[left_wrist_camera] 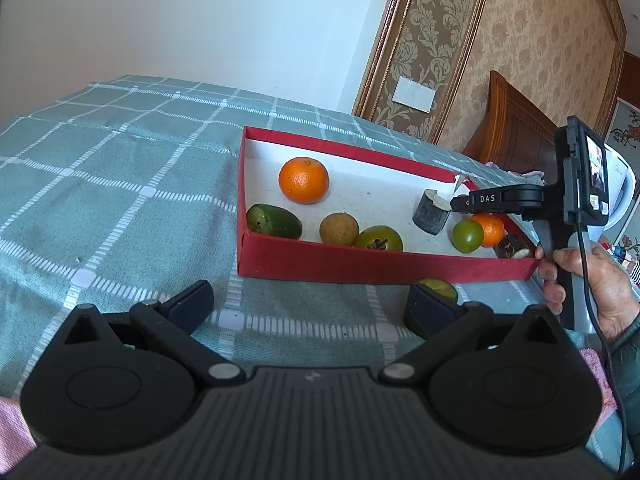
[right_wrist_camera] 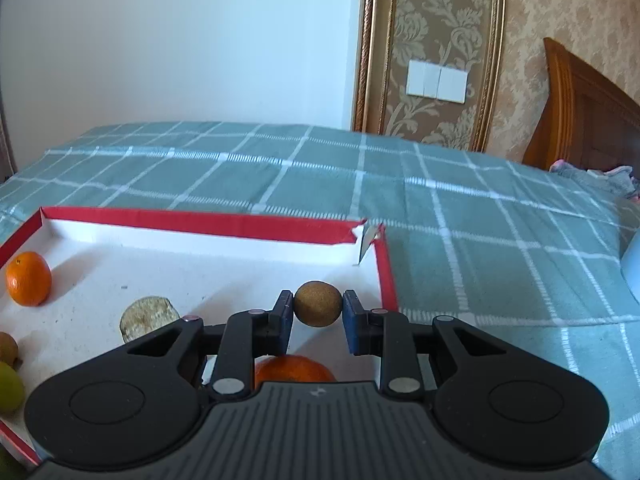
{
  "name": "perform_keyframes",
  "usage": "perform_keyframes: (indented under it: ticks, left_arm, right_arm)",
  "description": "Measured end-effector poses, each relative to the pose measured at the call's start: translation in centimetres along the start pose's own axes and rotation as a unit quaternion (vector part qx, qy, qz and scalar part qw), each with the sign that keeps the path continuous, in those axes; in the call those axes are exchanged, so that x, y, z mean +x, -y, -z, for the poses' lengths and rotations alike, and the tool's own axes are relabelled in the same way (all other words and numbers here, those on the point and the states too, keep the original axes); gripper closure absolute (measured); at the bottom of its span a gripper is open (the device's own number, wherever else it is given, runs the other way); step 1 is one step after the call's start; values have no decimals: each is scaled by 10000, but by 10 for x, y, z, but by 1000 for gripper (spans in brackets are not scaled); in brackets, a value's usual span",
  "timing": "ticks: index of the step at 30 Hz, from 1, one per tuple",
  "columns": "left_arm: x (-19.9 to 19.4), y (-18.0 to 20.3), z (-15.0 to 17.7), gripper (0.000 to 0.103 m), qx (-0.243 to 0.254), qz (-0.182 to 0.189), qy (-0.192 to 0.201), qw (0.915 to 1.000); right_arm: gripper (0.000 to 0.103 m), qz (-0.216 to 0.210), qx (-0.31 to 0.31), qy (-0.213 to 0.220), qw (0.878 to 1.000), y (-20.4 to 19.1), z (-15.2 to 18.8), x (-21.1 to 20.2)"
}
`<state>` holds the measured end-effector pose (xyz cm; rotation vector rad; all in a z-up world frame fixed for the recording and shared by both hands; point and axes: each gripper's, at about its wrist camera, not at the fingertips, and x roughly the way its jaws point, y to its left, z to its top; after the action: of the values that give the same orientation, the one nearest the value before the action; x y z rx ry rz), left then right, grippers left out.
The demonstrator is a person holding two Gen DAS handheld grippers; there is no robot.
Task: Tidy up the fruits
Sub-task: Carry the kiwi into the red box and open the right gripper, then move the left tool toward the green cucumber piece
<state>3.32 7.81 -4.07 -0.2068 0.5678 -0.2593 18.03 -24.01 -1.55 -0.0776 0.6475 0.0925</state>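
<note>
A red box [left_wrist_camera: 384,266] with a white floor lies on the bed. In the left wrist view it holds a large orange [left_wrist_camera: 303,180], a dark green fruit [left_wrist_camera: 274,221], a brown round fruit [left_wrist_camera: 339,229], a green persimmon [left_wrist_camera: 378,239], a grey stump piece [left_wrist_camera: 431,212], a small green fruit [left_wrist_camera: 467,235] and a small orange [left_wrist_camera: 490,229]. My left gripper [left_wrist_camera: 308,304] is open above the bedspread in front of the box; a green fruit [left_wrist_camera: 438,286] lies by its right finger. My right gripper [right_wrist_camera: 318,314] is shut on a small brown round fruit [right_wrist_camera: 318,303] above the box's right end [right_wrist_camera: 386,268].
The bed has a green checked cover [left_wrist_camera: 120,184]. A wooden headboard [right_wrist_camera: 588,120] and patterned wall stand at the right. A white object [right_wrist_camera: 632,264] lies at the right edge. A hand [left_wrist_camera: 588,284] holds the right gripper.
</note>
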Motion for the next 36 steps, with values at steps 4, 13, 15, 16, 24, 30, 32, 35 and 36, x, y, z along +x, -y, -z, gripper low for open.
perform_keyframes:
  ticks: [4,13,15,16,24,30,32,35,36]
  left_arm:
    - [0,0,0,0,1,0,-1,10000]
    - [0,0,0,0,11,-9,-7,10000]
    - [0,-1,0,0,12,-8,-8,10000]
    - [0,0,0,0,13,-8,-9,10000]
    - [0,0,0,0,15,-10,-10,10000]
    - [0,-1,0,0,16,-11,-11,10000]
    - [0,0,0,0,17,-11,-11,10000]
    - [0,0,0,0,24,-16,-14,10000]
    - [1,0,0,0,35,-25,-19,10000]
  right_arm:
    - [77,-13,-7,-10,10000,0,0,0]
    - [77,-112,160,10,9998,6,1,-2]
    - [77,-183,227,9,9996,8,2,-2]
    - [77,-195,240,14,9995,8,2,-3]
    - [46,-252,259,140,9992,8,7,-12]
    - [40,-95,256,535,9982,8,12,-38]
    - [37,-64,340,641,9973,10,15,-49]
    - [36,-164,384,785,9960,12,20,-69]
    - [36,-243,379,819,9956,12,23,-77]
